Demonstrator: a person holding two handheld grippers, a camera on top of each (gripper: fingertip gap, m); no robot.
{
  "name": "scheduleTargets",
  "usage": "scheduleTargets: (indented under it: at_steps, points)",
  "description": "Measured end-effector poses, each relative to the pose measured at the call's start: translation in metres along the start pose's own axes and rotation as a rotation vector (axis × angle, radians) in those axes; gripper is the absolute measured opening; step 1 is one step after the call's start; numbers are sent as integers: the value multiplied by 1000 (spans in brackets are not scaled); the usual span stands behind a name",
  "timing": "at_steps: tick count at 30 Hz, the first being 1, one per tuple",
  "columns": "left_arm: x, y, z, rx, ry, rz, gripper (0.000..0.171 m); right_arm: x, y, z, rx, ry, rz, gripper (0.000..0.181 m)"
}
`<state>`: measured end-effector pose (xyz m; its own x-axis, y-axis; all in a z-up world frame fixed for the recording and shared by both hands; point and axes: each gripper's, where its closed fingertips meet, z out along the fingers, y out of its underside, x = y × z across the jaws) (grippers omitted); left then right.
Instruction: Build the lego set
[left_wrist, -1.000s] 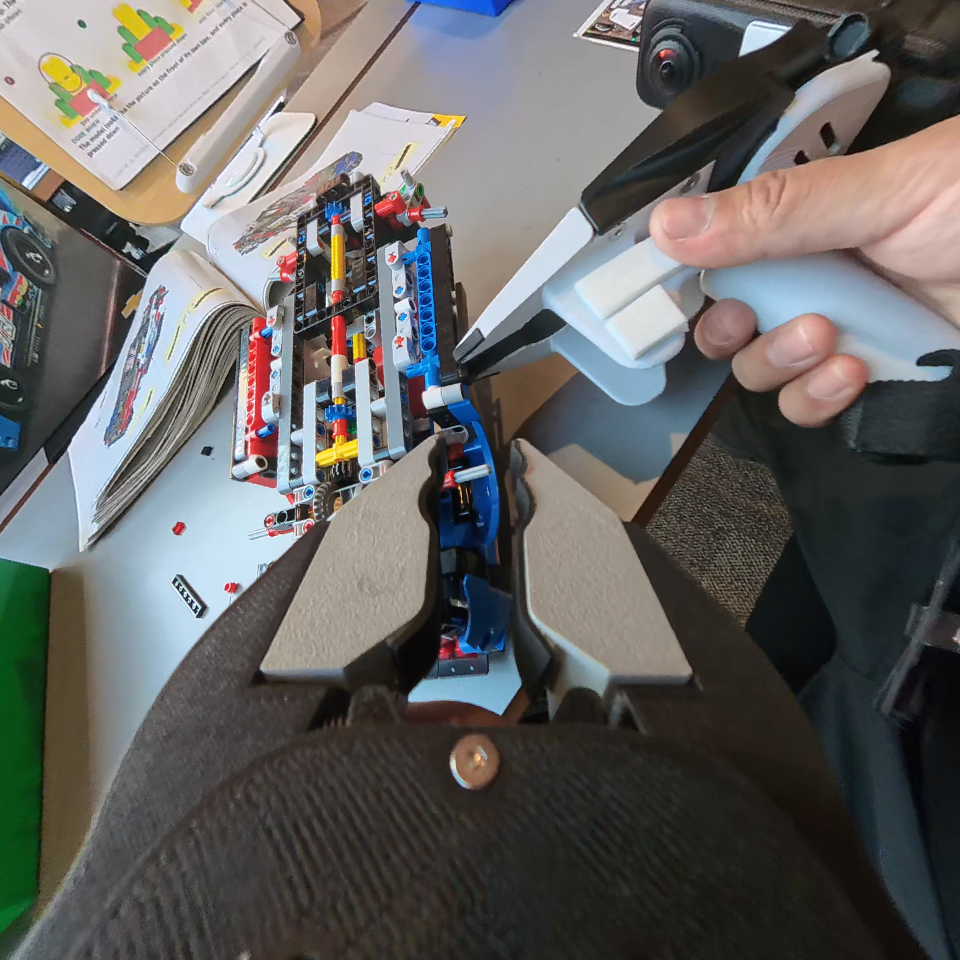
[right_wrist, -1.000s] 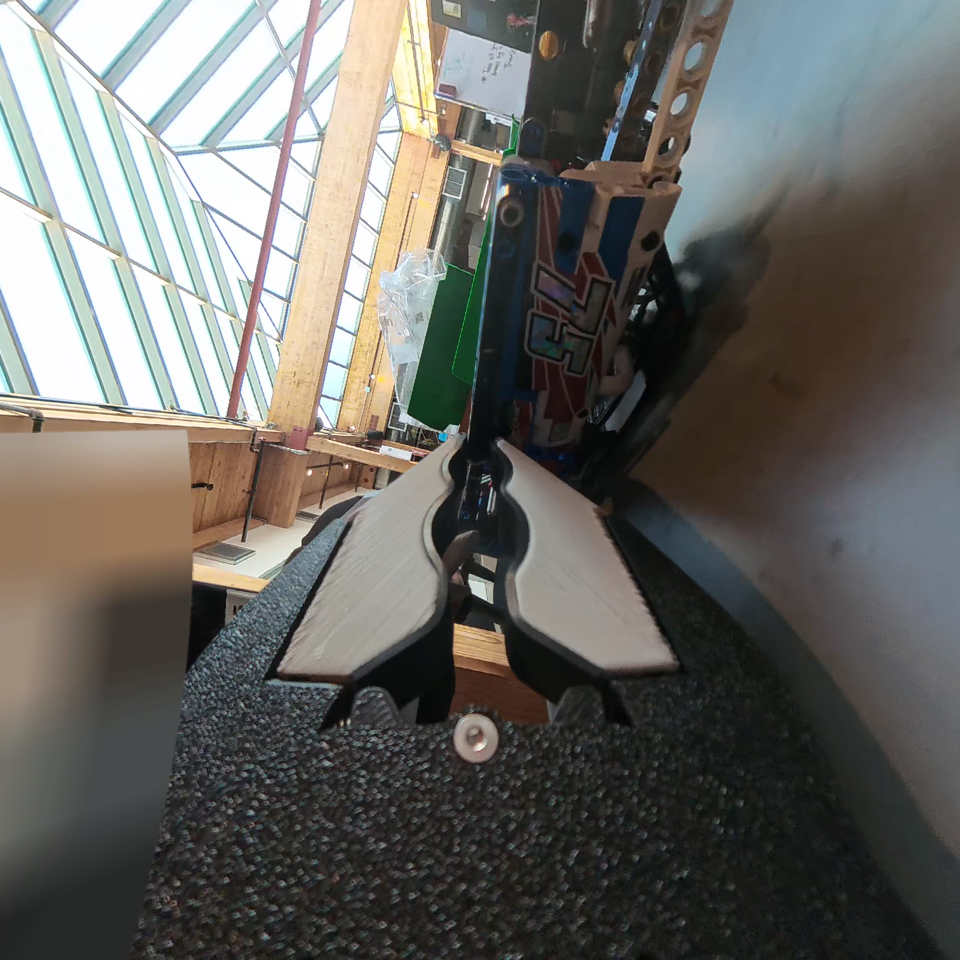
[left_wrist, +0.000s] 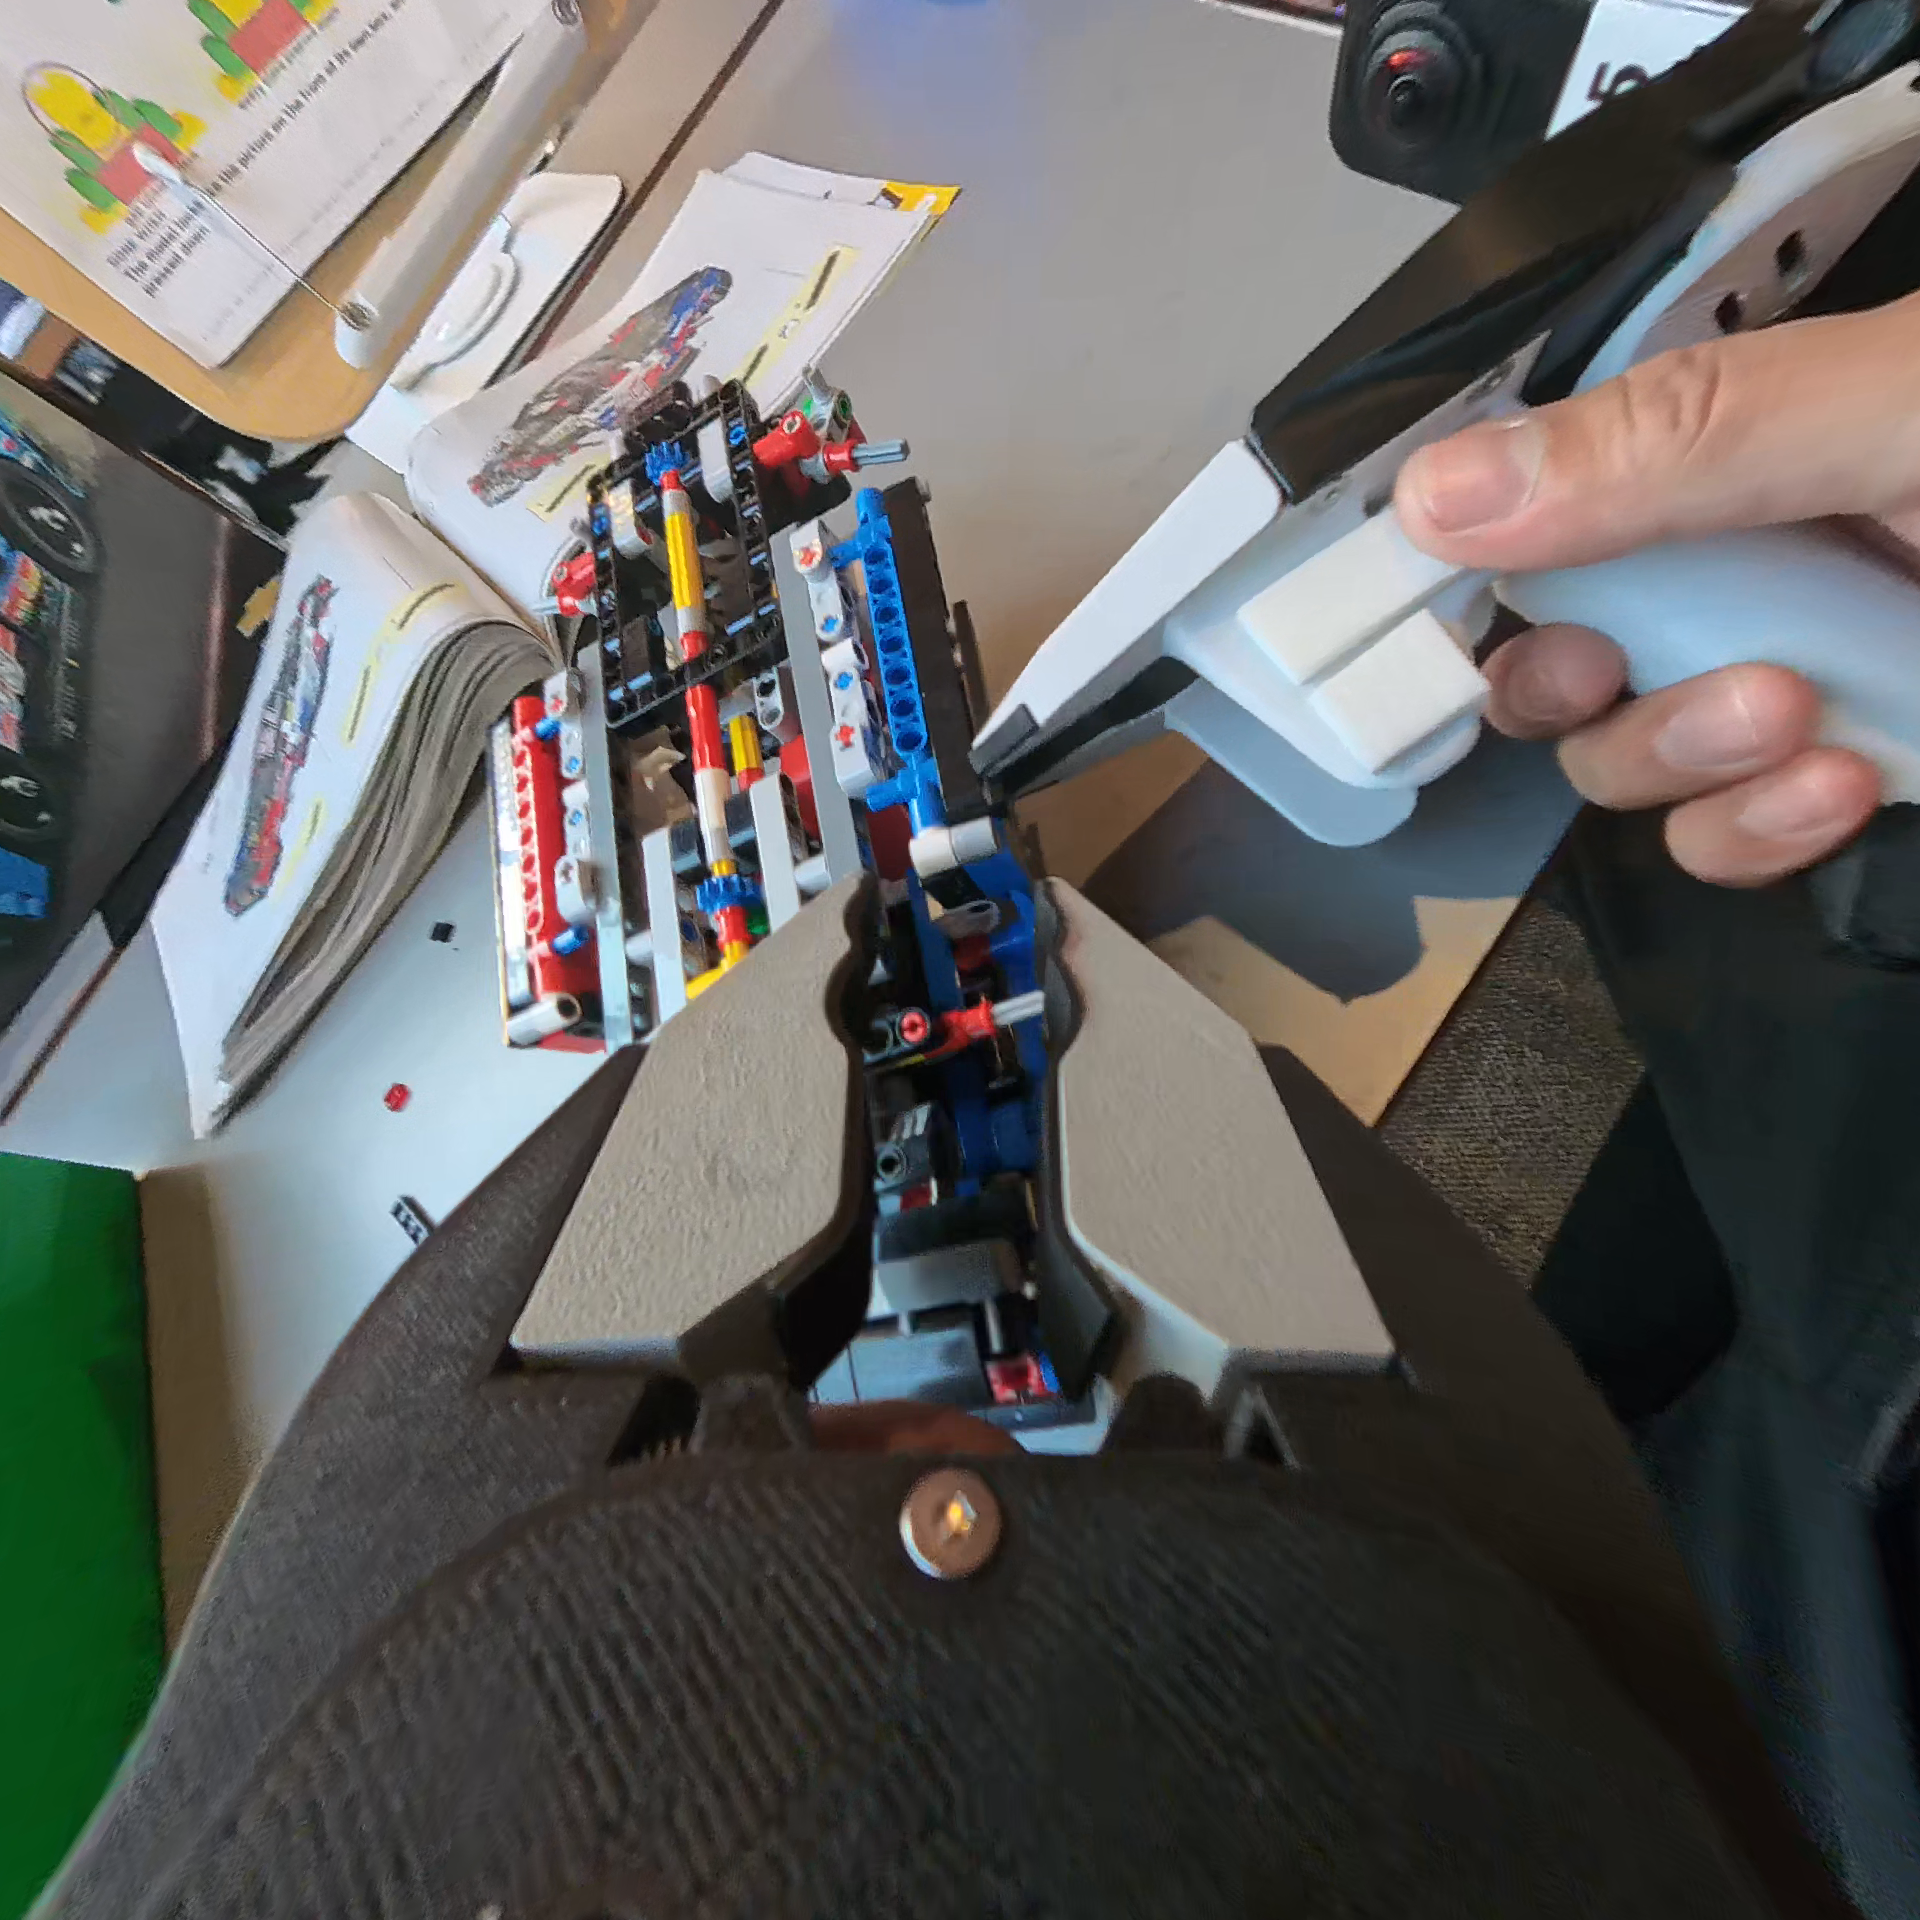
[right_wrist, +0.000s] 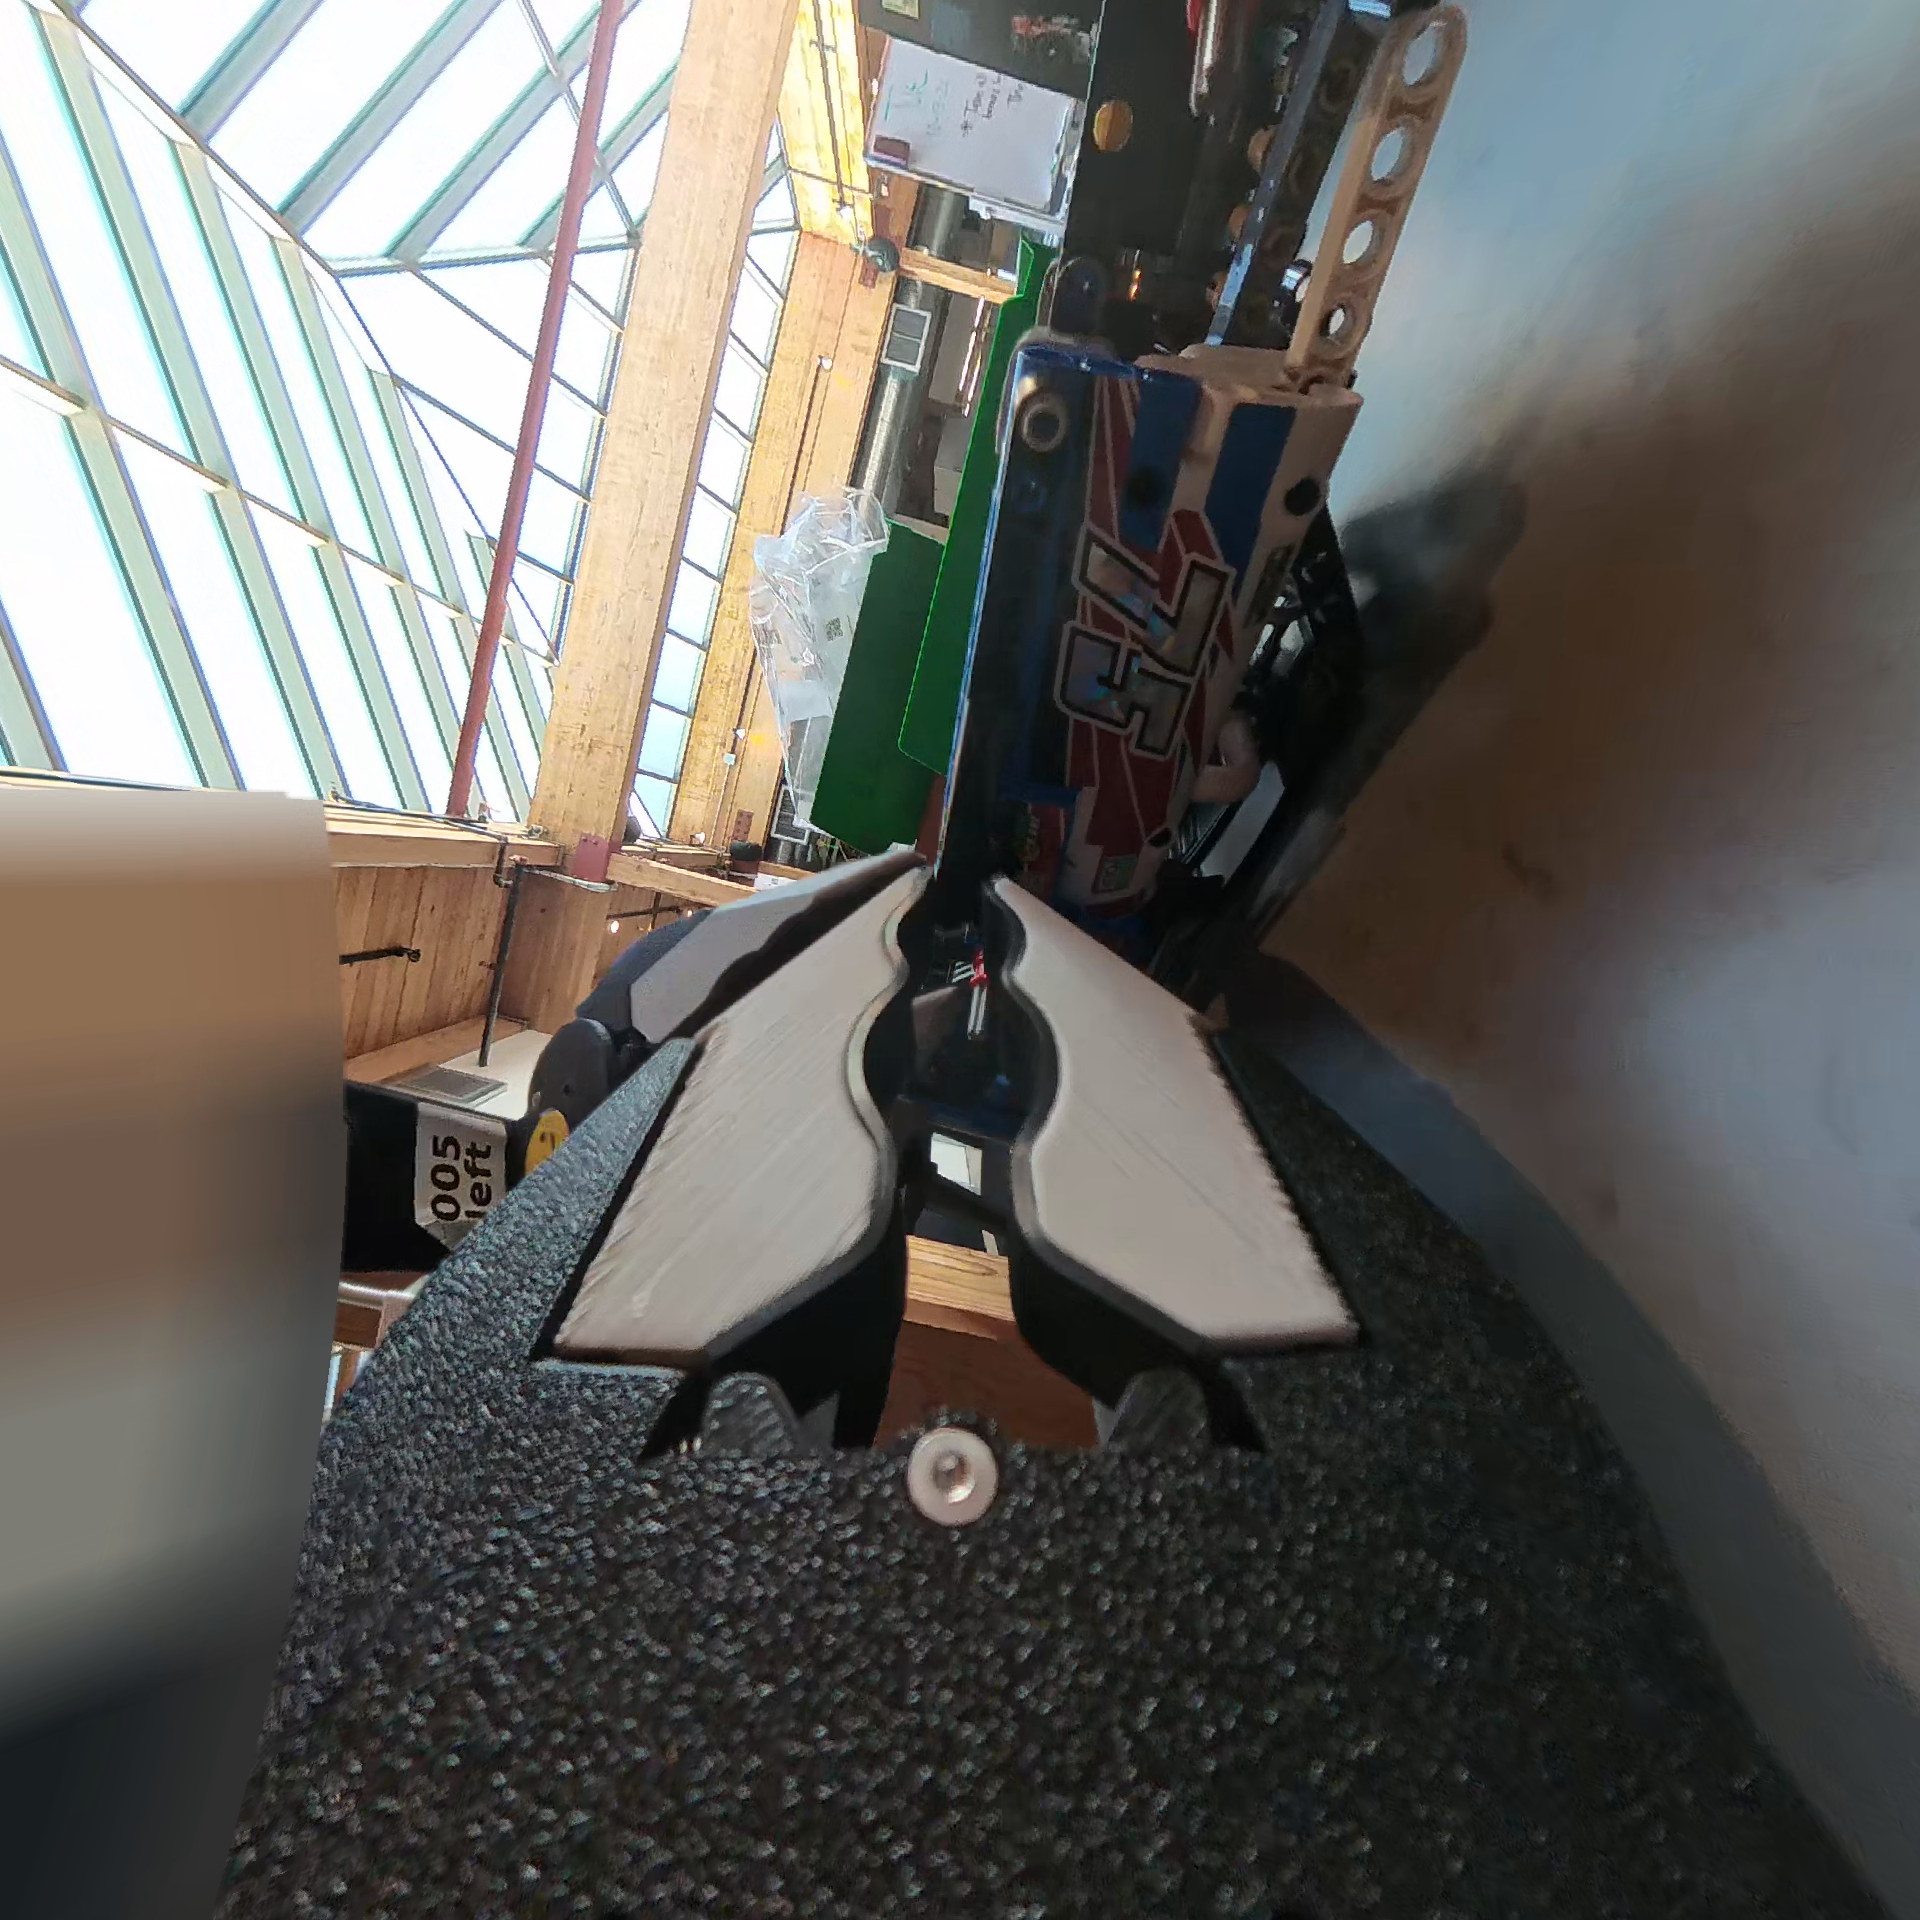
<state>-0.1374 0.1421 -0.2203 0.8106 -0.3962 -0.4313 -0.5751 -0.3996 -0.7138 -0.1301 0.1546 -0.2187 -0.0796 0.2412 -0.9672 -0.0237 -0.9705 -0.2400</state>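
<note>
While the lego car (left_wrist: 727, 717) stands tipped up on its side over the grey table (left_wrist: 1091, 312), the left gripper (left_wrist: 951, 935) has its two fingers closed on the blue end of the car, which sits right between them. Just past those fingers, the right gripper (left_wrist: 997, 753) touches the black strip on the car's edge, and its own view shows its fingers (right_wrist: 769, 1122) pinched narrow on a thin dark blue edge of the car (right_wrist: 1143, 623). An open instruction book (left_wrist: 343, 727) lies beside the car, on the far side from the right gripper.
</note>
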Motion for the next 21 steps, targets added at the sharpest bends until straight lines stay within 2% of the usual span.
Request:
scheduleTargets:
  at_steps: [10,15,18,21]
  points:
    - [-2,5,7,26,51,-78,23,0,5,2,-106,4,-56,5]
    - [-7,5,1,94,8,-108,25,1,6,2,-162,4,-68,6]
    - [-8,-2,-7,173,-52,-118,11,1,6,2,-193,5,-77,6]
    - [-1,-3,-18,231,-49,-140,11,1,6,2,-233,14,-78,6]
